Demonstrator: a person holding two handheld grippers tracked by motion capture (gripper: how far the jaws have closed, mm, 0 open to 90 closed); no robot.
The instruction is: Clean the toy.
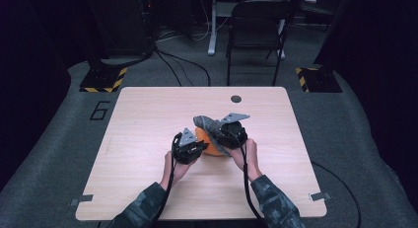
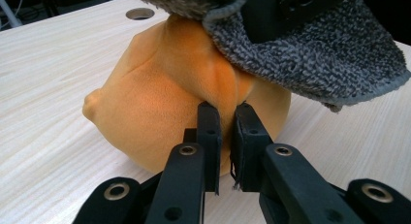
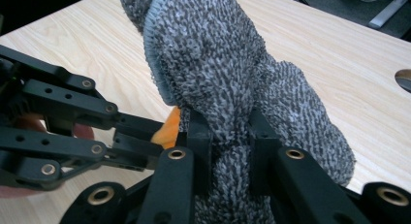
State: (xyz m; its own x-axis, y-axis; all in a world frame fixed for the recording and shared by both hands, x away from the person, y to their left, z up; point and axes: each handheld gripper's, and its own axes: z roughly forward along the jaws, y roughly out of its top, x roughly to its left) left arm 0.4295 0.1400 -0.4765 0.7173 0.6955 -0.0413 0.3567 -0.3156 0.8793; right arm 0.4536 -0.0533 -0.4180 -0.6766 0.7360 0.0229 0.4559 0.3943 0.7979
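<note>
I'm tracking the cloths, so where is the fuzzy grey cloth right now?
In the high view, the fuzzy grey cloth is mid-table, draped over the orange plush cloth, pinched by the right claw.

A pale wooden table point(image 1: 148, 119) fills the middle of the frame, light grain running across it — a small round hole point(image 1: 236, 98) sits near its far edge, right of centre. An orange cloth point(image 1: 211, 145) lies bunched at the centre, resting directly on the wood. Two grey clips point(image 1: 81, 200) mark the lower corners.

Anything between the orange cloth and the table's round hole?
Bare tabletop between orange cloth and round hole, seen in the left gripper view.
</note>
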